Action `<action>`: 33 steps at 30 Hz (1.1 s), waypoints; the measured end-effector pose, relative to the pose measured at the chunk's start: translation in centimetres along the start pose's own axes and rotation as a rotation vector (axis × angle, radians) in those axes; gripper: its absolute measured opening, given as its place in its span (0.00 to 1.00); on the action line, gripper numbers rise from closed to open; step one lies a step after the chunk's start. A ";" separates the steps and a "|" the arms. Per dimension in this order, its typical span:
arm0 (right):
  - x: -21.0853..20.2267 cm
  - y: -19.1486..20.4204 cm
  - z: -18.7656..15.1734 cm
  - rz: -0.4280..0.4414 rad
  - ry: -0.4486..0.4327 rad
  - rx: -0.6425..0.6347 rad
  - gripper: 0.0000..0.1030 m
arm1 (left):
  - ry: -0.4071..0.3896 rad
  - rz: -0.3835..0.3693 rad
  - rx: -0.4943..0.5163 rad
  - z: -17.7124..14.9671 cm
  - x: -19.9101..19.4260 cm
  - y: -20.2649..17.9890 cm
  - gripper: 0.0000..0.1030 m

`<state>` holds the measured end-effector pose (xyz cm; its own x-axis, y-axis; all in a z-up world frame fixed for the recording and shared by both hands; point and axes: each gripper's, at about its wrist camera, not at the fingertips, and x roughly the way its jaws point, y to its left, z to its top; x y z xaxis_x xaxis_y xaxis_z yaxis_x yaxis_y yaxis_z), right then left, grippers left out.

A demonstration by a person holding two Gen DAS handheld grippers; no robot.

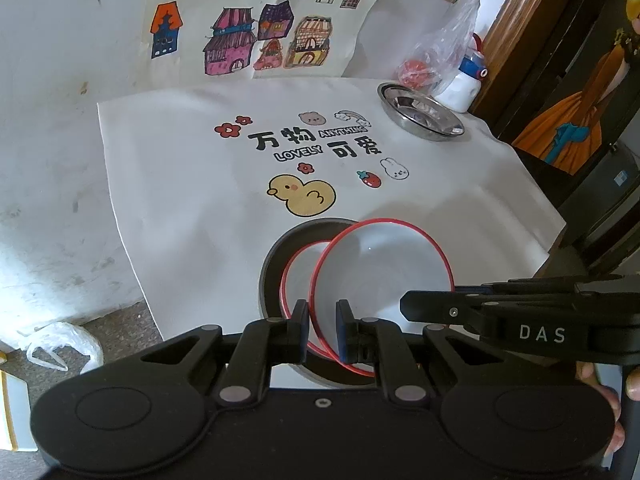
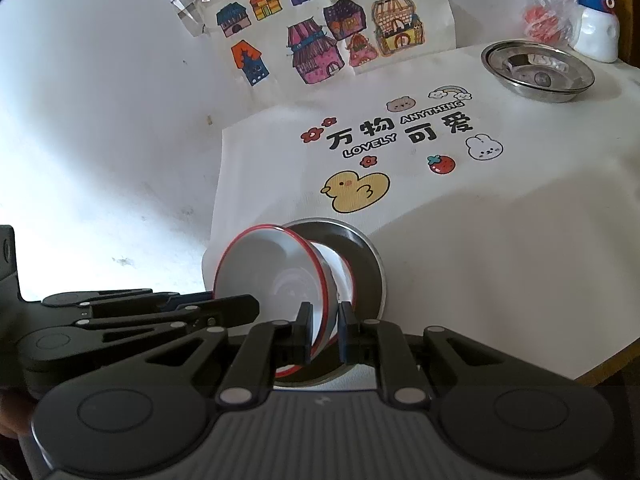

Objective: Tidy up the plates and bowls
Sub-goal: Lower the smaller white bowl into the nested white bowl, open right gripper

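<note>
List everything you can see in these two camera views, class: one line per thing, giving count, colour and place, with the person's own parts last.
Red-rimmed bowl: two, white; upper one tilted and gripped, lower one inside the dark plate.
Dark plate: one, grey-black, near table edge.
Steel dish: one, silver, far right.
Table cover: one, white with duck and lettering.
House drawings: several sheets, multicoloured, on the wall.
Clear bag: one, red contents, behind the steel dish.
Bottle: one, white and blue, far right corner.
White bag: one, on the floor, left.
Left tool: black, shut on the upper bowl's rim.
Right tool: black, shut on the same bowl.
</note>
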<state>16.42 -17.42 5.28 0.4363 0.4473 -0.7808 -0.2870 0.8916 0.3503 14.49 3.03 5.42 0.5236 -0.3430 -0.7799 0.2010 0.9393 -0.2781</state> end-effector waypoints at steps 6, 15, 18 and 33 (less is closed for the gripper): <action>0.6 0.0 0.3 -0.011 0.016 -0.001 0.15 | 0.012 0.014 0.013 0.1 0.5 -0.2 0.14; 1.0 -0.4 0.6 -0.016 0.039 0.003 0.15 | 0.026 0.026 0.039 0.4 0.9 -0.6 0.14; 1.2 -0.4 0.7 -0.020 0.045 0.000 0.15 | 0.032 0.035 0.053 0.5 1.1 -0.8 0.14; 1.8 -0.7 1.3 -0.033 0.072 -0.005 0.15 | 0.054 0.046 0.097 0.8 1.8 -1.3 0.15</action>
<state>18.56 -17.20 4.34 0.3831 0.4114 -0.8270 -0.2776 0.9052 0.3217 15.83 1.19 4.76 0.4890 -0.2955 -0.8207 0.2585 0.9477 -0.1872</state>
